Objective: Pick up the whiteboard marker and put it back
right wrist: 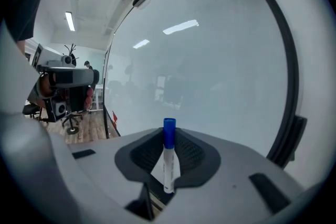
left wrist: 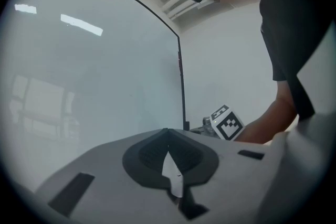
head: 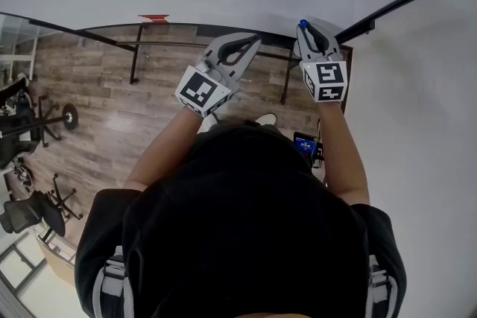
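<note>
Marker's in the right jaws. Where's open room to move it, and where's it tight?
Open: the white board face ahead of the right gripper and its blue-capped whiteboard marker, bare up to the black frame. Tight: the narrow gap to the left gripper; black office chairs crowd the wooden floor at left.

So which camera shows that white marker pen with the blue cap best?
The right gripper view: the white, blue-capped marker shows full-length, clamped in the right gripper. Head view shows only its blue cap; left gripper view, nothing clear.
</note>
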Demonstrator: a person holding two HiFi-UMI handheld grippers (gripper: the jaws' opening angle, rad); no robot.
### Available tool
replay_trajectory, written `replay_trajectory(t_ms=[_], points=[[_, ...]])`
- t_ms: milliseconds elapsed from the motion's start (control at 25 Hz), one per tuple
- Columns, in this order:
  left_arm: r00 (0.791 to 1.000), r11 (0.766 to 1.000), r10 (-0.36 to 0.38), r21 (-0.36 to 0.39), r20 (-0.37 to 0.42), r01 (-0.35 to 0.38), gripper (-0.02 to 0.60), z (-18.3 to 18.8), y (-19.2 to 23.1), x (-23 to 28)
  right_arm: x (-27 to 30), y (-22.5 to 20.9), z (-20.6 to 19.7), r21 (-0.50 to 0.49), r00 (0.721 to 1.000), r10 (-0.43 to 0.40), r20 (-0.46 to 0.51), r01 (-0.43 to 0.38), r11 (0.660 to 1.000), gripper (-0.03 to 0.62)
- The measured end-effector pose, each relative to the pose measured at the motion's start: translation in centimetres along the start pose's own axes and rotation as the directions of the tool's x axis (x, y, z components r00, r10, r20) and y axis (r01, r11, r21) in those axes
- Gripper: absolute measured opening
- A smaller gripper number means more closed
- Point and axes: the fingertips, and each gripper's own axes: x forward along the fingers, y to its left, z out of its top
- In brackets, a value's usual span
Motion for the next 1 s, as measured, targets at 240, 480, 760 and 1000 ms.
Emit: replay_trajectory(t_ms=[240, 480, 760, 1000], points=[[1.000, 1.000, 0.013, 0.021, 0.002, -0.013, 0.003, 1.1, 0.9, -1.9, -1.6, 2.8, 4.4, -0.006, 0.995, 0.046, 0.088, -0.045, 0.999, 0.063], [1.000, 1.000, 0.022, 0.012, 0.006, -0.022, 0.003, 1.8, 1.9, -4.3, -3.7, 6.5, 8.2, 0.015, 0.981, 0.120, 0.152, -0.124, 0.992, 0.063], [1.000, 1.000, 0.020, 0.012, 0.006, -0.020, 0.003, 2.4, 2.3, -6.7, -5.3, 10.5, 10.7, 0.031, 0.961, 0.189, 0.200, -0.199, 0.980, 0.063], [1.000, 0.998, -0.007, 0.067, -0.008, 0.007, 0.003, 2.4, 1.4, -8.1, -5.9, 13.5, 10.2, 0.032, 0.949, 0.242, 0.202, -0.253, 0.967, 0.063]])
